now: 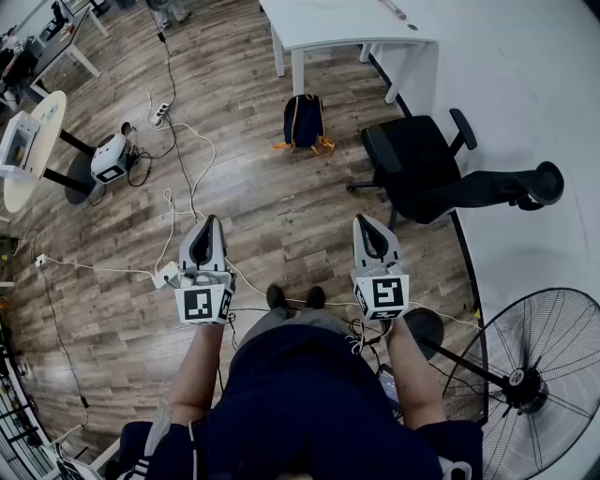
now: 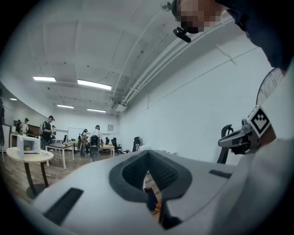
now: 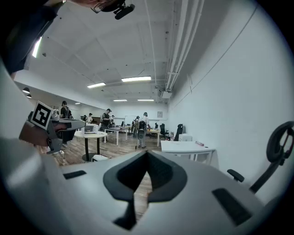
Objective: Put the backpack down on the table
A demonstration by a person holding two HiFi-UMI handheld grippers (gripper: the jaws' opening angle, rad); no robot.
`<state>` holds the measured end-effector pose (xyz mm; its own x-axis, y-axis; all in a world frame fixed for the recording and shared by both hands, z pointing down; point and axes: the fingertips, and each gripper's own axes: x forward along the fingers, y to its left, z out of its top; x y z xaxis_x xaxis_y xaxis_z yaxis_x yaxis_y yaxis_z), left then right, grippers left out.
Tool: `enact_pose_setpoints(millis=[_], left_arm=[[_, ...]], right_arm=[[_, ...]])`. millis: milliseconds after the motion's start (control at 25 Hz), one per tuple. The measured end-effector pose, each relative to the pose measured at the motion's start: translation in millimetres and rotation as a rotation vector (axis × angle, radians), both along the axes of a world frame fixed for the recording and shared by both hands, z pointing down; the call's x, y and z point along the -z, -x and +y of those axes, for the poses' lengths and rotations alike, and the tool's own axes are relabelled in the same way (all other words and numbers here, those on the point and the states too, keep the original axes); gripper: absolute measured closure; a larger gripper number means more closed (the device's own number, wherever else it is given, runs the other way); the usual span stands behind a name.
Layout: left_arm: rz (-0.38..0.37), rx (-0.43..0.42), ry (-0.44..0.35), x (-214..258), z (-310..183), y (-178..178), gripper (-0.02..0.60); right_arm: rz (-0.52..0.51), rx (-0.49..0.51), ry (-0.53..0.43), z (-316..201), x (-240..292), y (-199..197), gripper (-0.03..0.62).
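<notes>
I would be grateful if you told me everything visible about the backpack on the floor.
The backpack is dark navy, seemingly soft fabric, with orange-yellow straps at its base. It stands upright on the wooden floor, in front of the white table legs and left of the black chair. Only the floor touches it.

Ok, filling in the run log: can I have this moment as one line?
backpack: on floor near table, untouched | left gripper: shut, empty | right gripper: shut, empty | task: not begun
</notes>
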<state>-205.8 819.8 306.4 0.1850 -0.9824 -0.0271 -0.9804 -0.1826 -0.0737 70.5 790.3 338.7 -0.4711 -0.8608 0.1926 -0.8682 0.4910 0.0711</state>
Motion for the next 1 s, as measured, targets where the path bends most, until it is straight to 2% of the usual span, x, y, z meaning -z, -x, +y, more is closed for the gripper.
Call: enact_pose_setpoints(millis=[680,1000], left_arm=[[-0.008,-0.002,0.024,-6,-9,-9,0.578],[-0.018,-0.02,0.035,-7,-11,-8,0.578]], right_arm=[[0.014,0.009,0.007,-8,-3,-5,0.597],[0.004,0.016,-0.021,-10,2,0,0.591]])
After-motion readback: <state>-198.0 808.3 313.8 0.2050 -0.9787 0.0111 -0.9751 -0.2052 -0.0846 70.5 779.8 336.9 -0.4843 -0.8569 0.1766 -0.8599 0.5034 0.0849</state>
